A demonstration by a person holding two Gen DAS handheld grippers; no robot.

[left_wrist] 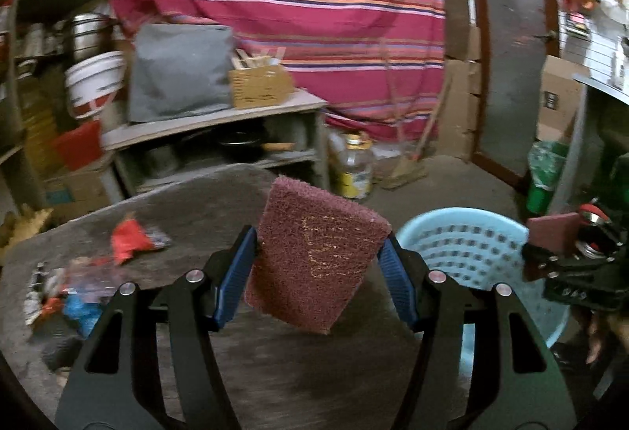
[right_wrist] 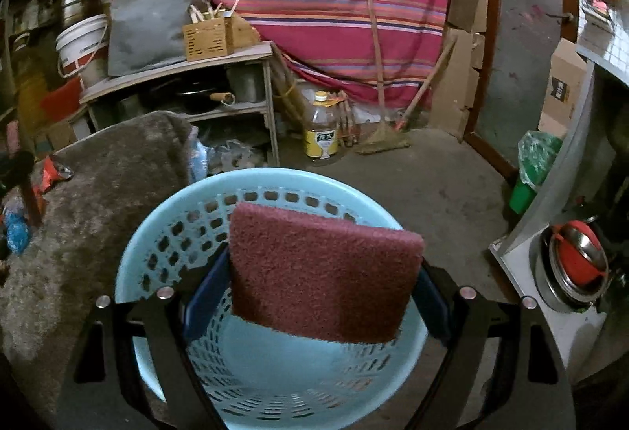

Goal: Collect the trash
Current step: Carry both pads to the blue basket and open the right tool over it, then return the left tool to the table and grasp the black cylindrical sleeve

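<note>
My left gripper (left_wrist: 316, 261) is shut on a maroon scouring pad (left_wrist: 314, 253), held above the grey fuzzy table top (left_wrist: 188, 202), left of the light blue perforated basket (left_wrist: 468, 245). My right gripper (right_wrist: 322, 288) is shut on a second maroon scouring pad (right_wrist: 322, 272), held right over the basket's (right_wrist: 157, 233) open mouth. The right gripper with its pad also shows in the left wrist view (left_wrist: 558, 245), at the basket's right side. The part of the basket's inside that I see holds nothing. A red wrapper (left_wrist: 129, 237) and a blurred heap of wrappers (left_wrist: 67, 292) lie on the table's left part.
Behind the table stand a shelf unit (left_wrist: 220, 123) with a grey cover, a small carton and a white bucket (left_wrist: 94, 83). A yellow-labelled bottle (right_wrist: 322, 131), brooms and a green bin (right_wrist: 530, 170) are on the floor. A white counter with steel bowls (right_wrist: 574, 264) is at the right.
</note>
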